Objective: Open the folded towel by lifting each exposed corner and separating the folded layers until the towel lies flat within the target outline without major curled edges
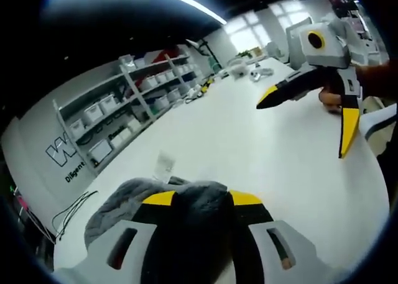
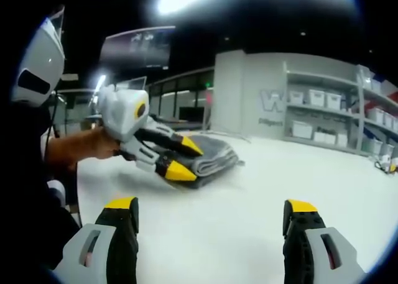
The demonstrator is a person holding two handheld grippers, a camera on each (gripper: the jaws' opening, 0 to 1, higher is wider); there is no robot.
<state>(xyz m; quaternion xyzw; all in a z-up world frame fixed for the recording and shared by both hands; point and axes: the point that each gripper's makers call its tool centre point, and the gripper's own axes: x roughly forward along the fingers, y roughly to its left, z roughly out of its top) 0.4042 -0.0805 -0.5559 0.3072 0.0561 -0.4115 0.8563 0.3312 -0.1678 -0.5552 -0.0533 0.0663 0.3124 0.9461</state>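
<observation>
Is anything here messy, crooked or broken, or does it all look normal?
Nothing looks broken or spilled. The grey towel lies folded on the white table, a small white tag sticking out. The left hand-held gripper is at it; the right hand-held gripper hangs open, apart.

Grey towel (image 2: 208,156) — still folded, thick stacked layers, lying on white table (image 2: 249,222) — small white tag at edge.
</observation>
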